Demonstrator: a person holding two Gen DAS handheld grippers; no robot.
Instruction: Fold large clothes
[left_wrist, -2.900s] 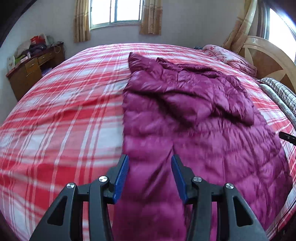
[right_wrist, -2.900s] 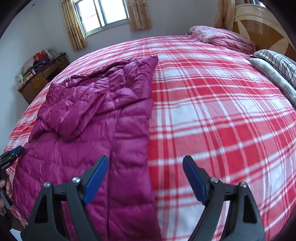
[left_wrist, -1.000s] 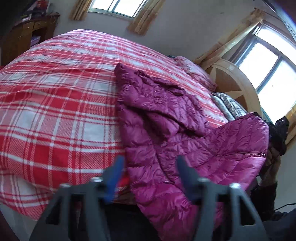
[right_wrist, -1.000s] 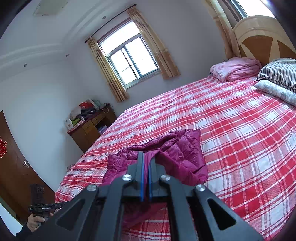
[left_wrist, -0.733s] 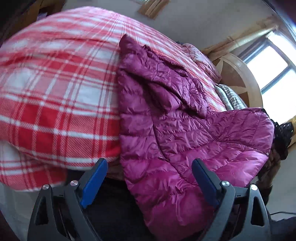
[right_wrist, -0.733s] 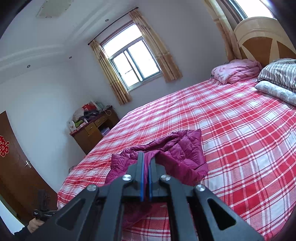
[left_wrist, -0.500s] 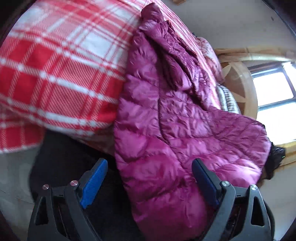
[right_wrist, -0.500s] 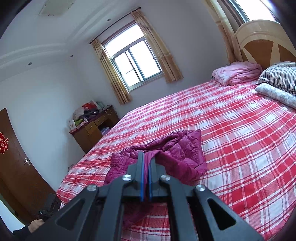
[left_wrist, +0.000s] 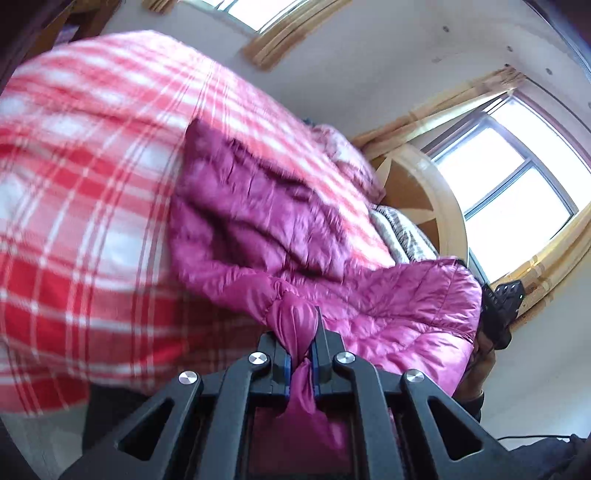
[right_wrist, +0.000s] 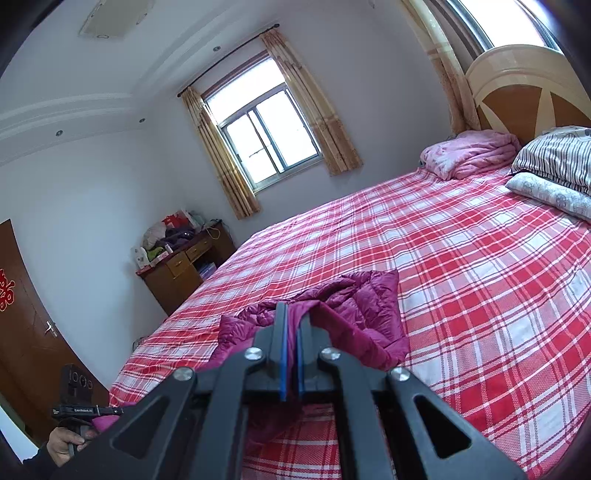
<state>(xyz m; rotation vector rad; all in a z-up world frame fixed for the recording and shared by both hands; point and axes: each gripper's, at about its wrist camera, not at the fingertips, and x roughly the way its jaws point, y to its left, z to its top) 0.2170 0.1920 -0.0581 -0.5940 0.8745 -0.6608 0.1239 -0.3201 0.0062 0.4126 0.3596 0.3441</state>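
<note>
A magenta quilted jacket (left_wrist: 258, 206) lies on the red plaid bed (left_wrist: 74, 184), with its near edge lifted off the bed. My left gripper (left_wrist: 300, 332) has its jaws closing, and a bunched corner of the jacket is pinched between the blue pads. The jacket (right_wrist: 369, 310) appears again in the right wrist view, where my right gripper (right_wrist: 290, 317) is shut on another part of its edge. The fabric hangs stretched between the two grippers. The right gripper's black body (left_wrist: 502, 295) shows at the far right of the left wrist view.
A wooden dresser (right_wrist: 184, 266) piled with clutter stands by the far wall. A pink blanket (right_wrist: 469, 151) and striped pillows (right_wrist: 554, 158) lie against the headboard (right_wrist: 528, 88). A brown door (right_wrist: 22, 332) is at the left. A hand (right_wrist: 62, 448) holds the left gripper.
My left gripper's wide-open jaws came together on the jacket's hanging corner, and its view swung upward. The right gripper stayed shut on the jacket and hardly moved.
</note>
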